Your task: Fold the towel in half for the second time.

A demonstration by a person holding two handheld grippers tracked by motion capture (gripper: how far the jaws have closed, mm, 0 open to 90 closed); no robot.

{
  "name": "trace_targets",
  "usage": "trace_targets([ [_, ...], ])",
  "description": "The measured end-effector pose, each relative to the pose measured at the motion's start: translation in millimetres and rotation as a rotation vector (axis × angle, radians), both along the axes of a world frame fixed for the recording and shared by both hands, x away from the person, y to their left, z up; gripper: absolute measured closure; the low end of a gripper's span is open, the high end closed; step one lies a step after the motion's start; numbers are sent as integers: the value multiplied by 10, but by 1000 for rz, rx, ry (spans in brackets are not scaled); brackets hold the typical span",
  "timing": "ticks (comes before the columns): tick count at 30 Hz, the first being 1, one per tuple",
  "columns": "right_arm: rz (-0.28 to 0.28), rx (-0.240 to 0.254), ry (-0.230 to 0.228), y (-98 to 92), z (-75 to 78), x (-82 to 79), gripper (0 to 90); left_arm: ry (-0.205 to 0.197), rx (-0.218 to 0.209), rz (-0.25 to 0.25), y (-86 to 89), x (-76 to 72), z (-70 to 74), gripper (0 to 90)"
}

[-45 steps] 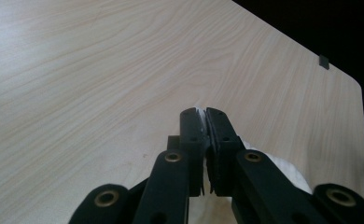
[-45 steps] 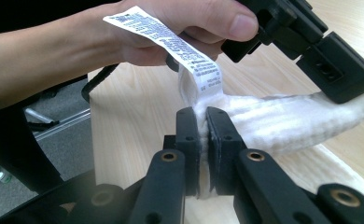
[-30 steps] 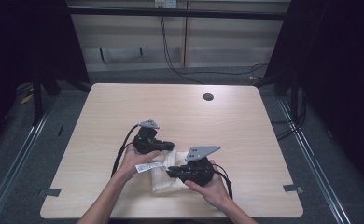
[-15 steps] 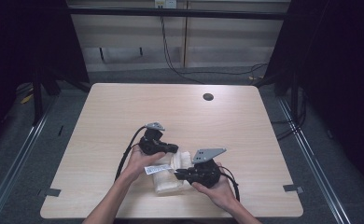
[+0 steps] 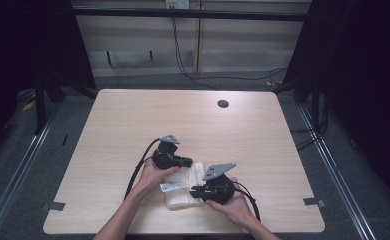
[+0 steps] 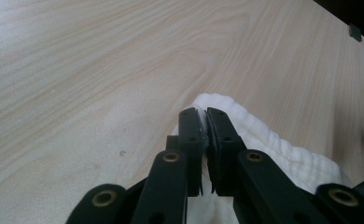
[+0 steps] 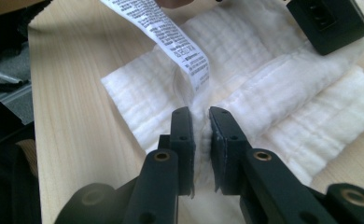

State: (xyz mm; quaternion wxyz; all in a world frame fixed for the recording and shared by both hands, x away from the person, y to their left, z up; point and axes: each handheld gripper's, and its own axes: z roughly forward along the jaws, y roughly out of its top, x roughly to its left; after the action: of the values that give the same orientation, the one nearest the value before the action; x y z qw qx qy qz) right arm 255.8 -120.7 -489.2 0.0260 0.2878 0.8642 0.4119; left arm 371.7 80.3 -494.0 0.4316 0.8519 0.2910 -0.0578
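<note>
A folded white cloth (image 5: 183,192) lies on the wooden table (image 5: 183,120) near its front edge, with a printed label (image 5: 173,186) sticking out. My left gripper (image 5: 189,162) is at the cloth's far edge, and in the left gripper view it (image 6: 203,116) is shut on a fold of the cloth (image 6: 273,140). At the cloth's right side, my right gripper (image 5: 194,190) has just been opening its jaws a little. The right gripper view has it (image 7: 200,116) still pinching a ridge of cloth (image 7: 273,84) just below the label (image 7: 171,35).
A dark round hole (image 5: 223,103) sits at the table's far right. Tape marks (image 5: 314,202) lie by the front corners. Cables trail from both grippers across the table. Metal rails and dark floor flank the table.
Both hands have sunk a little with the cloth, which now rests flatter on the table. The right gripper has shifted slightly toward the front edge.
</note>
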Motion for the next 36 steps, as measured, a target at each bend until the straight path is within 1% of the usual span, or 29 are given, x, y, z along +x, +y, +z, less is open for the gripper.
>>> trace_targets([
  [2, -4, -10, -4, -1, 2, -9, 781, 8, -8, 8, -15, -4, -17, 848],
  [3, -4, -13, -4, -4, 2, -16, 778, 5, -1, 1, -15, -1, -21, 843],
  [4, -5, -11, -7, -11, -5, -17, 768, 13, 0, 0, -19, 0, -27, 837],
  [5, -5, -14, -4, -17, -7, -20, 763, 18, -9, -1, -22, 0, -33, 826],
  [6, -5, -20, -8, -20, -10, -23, 759, 14, -7, -2, -26, -1, -35, 816],
  [7, -10, -19, -9, -23, -12, -26, 739, 13, -9, -1, -31, 2, -43, 812],
  [8, -17, -26, -12, -25, -10, -28, 720, 15, -6, -12, -31, 5, -45, 802],
  [9, -19, -33, -15, -28, -9, -28, 706, 21, -16, -10, -38, 4, -52, 793],
  [11, -36, -43, -16, -49, -2, -32, 666, 23, -6, -10, -43, 7, -52, 773],
  [13, -46, -51, -16, -82, 3, -34, 634, 26, -18, -11, -60, 0, -48, 733],
  [14, -51, -55, -15, -107, 4, -36, 624, 22, -15, -23, -72, -18, -17, 687],
  [15, -51, -49, -9, -140, 2, -37, 613, 7, -17, -30, -85, -33, 3, 657],
  [16, -51, -38, -5, -163, 1, -37, 594, -10, -16, -30, -101, -52, 49, 653],
  [17, -66, -28, -5, -197, 1, -35, 576, -13, -20, -28, -108, -55, 74, 633],
  [18, -72, -32, -5, -217, 4, -31, 576, -16, -20, -28, -120, -60, 107, 612],
  [20, -89, -27, -7, -263, 16, -28, 552, -46, 7, -37, -133, -68, 178, 574],
  [21, -94, -22, -2, -296, 19, -28, 539, -48, 8, -39, -128, -63, 198, 555],
  [23, -102, -18, 4, -343, 13, -32, 520, -48, -7, -28, -100, -42, 245, 528],
  [25, -109, -19, 14, -390, -5, -27, 498, -41, -20, -26, -68, -21, 264, 518],
  [27, -121, -18, 23, -429, -14, -22, 486, -37, -37, -23, -33, -7, 272, 490],
  [29, -126, -15, 18, -464, -15, -15, 466, -41, -30, -16, -5, -11, 277, 453],
  [30, -130, -9, 27, -481, -14, -12, 453, -45, -30, -14, 9, -26, 278, 433],
  [31, -140, -18, 23, -505, -10, -9, 438, -50, -27, -16, 17, -38, 282, 417],
  [32, -147, -20, 16, -525, -7, -5, 428, -62, -14, -19, 38, -59, 296, 411],
  [34, -174, -17, 15, -592, 19, -3, 412, -69, -15, -17, 75, -91, 312, 385],
  [36, -195, -17, 2, -662, 50, -5, 400, -89, -8, -3, 138, -135, 339, 359],
])
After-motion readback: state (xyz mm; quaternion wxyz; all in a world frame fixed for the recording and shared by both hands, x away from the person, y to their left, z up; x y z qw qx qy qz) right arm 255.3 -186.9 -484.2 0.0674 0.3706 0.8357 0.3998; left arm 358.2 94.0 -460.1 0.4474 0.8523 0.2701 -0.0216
